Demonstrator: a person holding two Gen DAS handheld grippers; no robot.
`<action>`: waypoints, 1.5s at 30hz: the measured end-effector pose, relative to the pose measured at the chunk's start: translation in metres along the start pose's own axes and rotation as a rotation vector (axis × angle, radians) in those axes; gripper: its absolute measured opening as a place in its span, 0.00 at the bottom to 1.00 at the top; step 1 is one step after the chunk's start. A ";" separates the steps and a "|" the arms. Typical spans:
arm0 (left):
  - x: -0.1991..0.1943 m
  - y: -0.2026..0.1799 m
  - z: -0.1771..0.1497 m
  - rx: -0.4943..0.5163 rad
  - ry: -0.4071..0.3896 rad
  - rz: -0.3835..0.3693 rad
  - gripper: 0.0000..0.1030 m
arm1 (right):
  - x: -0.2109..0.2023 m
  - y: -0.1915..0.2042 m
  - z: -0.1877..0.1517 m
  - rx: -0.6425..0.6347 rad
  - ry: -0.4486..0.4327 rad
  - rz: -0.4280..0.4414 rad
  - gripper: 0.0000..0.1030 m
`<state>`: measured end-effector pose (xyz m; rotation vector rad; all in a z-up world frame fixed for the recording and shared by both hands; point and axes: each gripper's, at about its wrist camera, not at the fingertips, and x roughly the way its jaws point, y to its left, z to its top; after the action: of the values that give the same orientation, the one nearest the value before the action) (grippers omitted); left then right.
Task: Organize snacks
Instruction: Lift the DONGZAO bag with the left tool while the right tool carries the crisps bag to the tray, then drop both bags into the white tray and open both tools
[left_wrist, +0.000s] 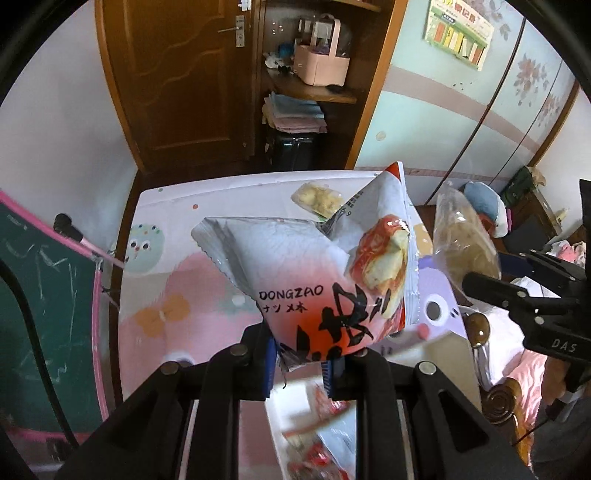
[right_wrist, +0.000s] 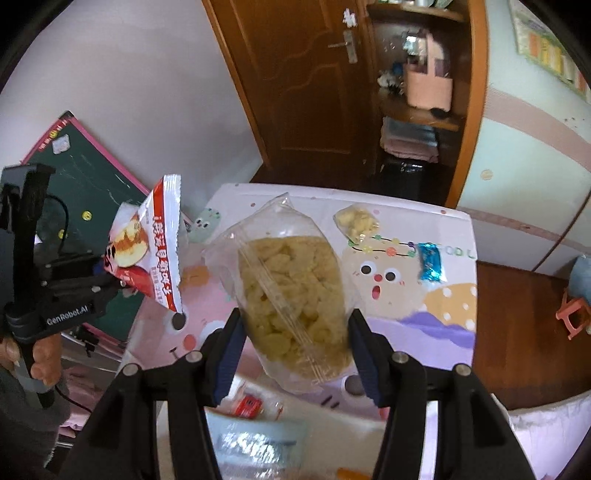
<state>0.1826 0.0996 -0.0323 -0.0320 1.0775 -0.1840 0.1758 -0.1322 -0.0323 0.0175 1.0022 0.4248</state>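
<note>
Right now both claws are lifting snacks up off the table (right_wrist: 443, 354), so this looks like the carrying step. The left gripper (left_wrist: 301, 363) is pinched tight on the bottom of a red and white snack bag (left_wrist: 317, 273), puffy, shiny and crinkly. The right gripper (right_wrist: 295, 350) squeezes a clear bag of yellow puffs (right_wrist: 291, 295), soft and see-through. Next, I think each bag needs a spot to go, set down gently so nothing gets crushed. A small yellow pack (right_wrist: 356, 223) and a blue candy (right_wrist: 430, 262) lie on the cartoon cloth.
</note>
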 end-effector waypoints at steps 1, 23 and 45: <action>-0.010 -0.005 -0.007 -0.004 -0.004 -0.003 0.17 | -0.010 0.001 -0.005 0.006 -0.008 0.002 0.54; -0.062 -0.077 -0.132 -0.050 -0.017 0.015 0.17 | -0.091 0.013 -0.125 0.124 -0.049 -0.052 0.54; -0.035 -0.095 -0.166 -0.021 0.077 0.032 0.18 | -0.068 0.019 -0.160 0.156 0.073 -0.045 0.54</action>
<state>0.0081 0.0223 -0.0700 -0.0266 1.1559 -0.1467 0.0073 -0.1674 -0.0607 0.1198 1.1043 0.3070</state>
